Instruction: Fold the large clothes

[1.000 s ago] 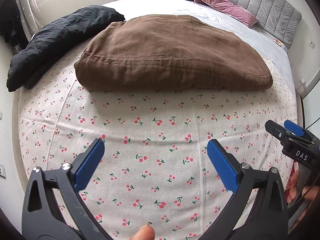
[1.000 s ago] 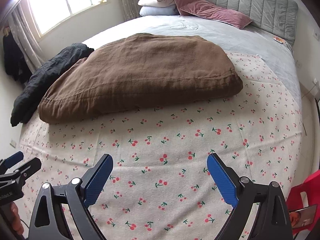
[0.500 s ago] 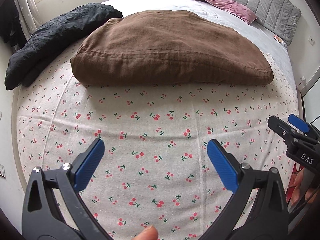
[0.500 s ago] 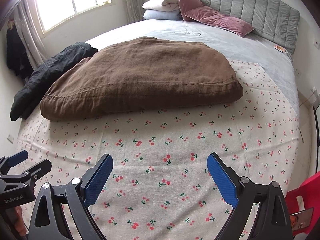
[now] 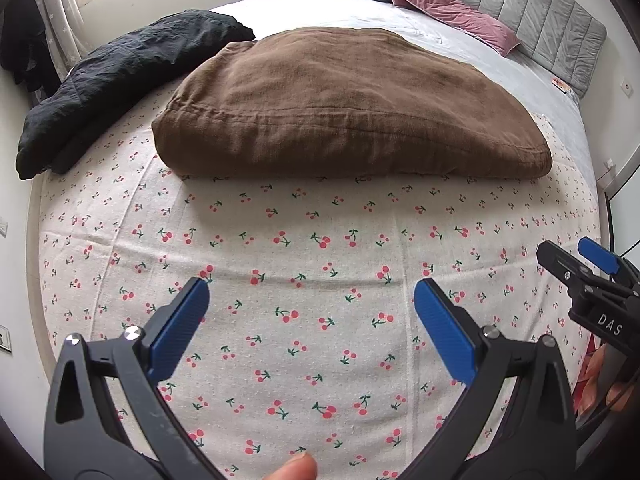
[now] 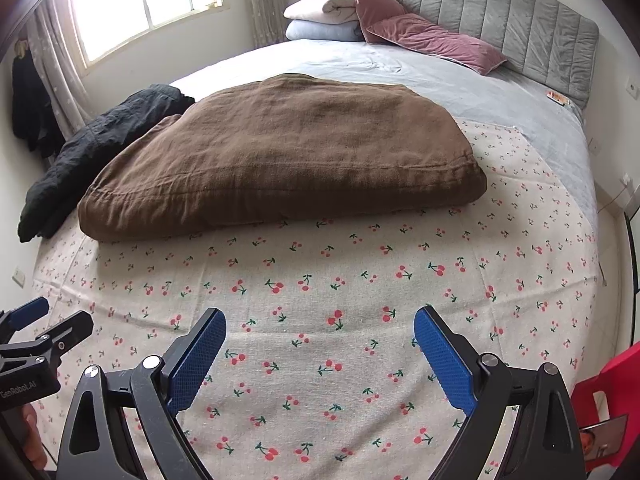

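Observation:
A folded brown garment [image 5: 348,108] [image 6: 280,152] lies in a thick flat bundle across the middle of the bed, on a cherry-print cloth [image 5: 312,264] [image 6: 320,280]. My left gripper [image 5: 311,295] hovers open over the cloth, well short of the bundle's near edge, nothing between its blue pads. My right gripper [image 6: 320,322] is open too, empty, at about the same distance. Each gripper shows at the edge of the other's view: the right one [image 5: 576,258] at the far right, the left one [image 6: 50,318] at the far left.
A crumpled black garment [image 5: 120,76] [image 6: 96,148] lies at the bed's left edge beside the brown bundle. Pink pillows [image 6: 420,32] and folded blankets [image 6: 320,20] sit by the grey headboard [image 6: 500,12]. A red chair [image 6: 608,392] stands at the lower right.
Both grippers have pulled back from the brown bundle and risen a little, so more cherry cloth and more of the headboard show. Both stay open and empty.

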